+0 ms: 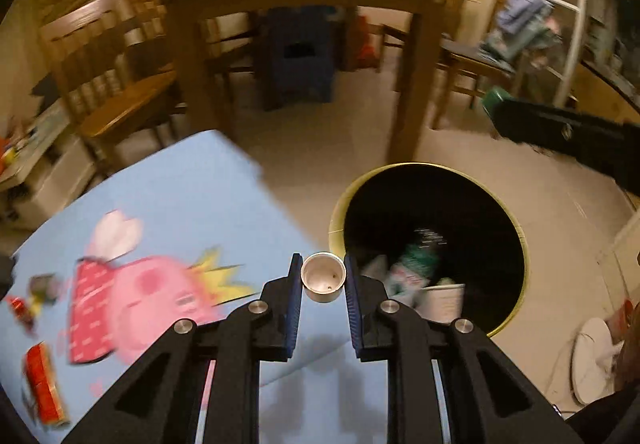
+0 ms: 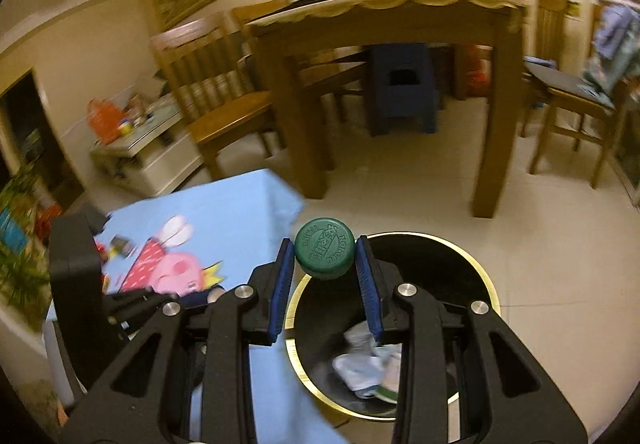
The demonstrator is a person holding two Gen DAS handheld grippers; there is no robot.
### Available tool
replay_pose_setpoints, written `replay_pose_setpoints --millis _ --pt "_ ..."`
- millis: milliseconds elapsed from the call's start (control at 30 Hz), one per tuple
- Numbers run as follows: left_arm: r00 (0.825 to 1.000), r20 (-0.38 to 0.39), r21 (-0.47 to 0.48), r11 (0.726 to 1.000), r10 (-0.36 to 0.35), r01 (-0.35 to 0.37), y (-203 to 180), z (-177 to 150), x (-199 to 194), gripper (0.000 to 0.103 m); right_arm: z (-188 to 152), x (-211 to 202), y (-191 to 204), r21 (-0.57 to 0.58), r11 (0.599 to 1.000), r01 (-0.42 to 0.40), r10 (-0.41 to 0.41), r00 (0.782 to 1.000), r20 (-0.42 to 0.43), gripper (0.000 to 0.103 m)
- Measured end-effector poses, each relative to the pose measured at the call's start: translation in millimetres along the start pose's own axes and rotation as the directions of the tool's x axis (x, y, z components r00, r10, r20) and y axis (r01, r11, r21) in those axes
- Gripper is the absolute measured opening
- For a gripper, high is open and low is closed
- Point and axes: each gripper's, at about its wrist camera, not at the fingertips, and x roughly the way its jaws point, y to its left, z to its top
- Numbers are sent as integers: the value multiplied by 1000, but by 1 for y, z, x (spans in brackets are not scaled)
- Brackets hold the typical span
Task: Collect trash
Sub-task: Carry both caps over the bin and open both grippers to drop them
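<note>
Floor bin [image 1: 516,228] w/ wrappers [image 1: 416,268]; left fingers [image 1: 294,284] pinch cup [image 1: 323,278], right fingers [image 2: 366,276] pinch cap [image 2: 325,248].

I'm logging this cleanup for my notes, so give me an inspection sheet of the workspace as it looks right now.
Surface: low table under a blue cartoon cloth; pale tiled floor beside it.
Job's things: small white cup; green cap; round black bin on the floor, paper and packaging already inside.
Clutter: red wrappers on the cloth near its left edge.
Grippers: left hand-held gripper shut on the white cup, beside the bin's rim; right hand-held gripper shut on the green cap, above the bin.
Cables: nothing seen.
Surroundings: wooden dining table, wooden chairs, blue stool underneath, framed pictures on the wall.
</note>
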Motion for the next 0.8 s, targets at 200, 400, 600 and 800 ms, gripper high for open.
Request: replay_pose_setpoints --millis 200,400,600,800 --pt "998 -21 62 997 -53 54 -58 16 26 19 6 -5 -50 94 995 21 -22 1000 10 31" --pt "998 -51 103 994 -23 28 -78 10 43 59 6 -5 -65 103 994 27 -28 1000 8 31" --pt "998 -64 97 995 -7 13 -73 2 37 60 5 3 -56 93 995 42 -41 999 -18 31" --pt "998 -43 50 998 45 -43 -47 -6 10 69 1 21 -49 69 994 83 -78 994 -76 32"
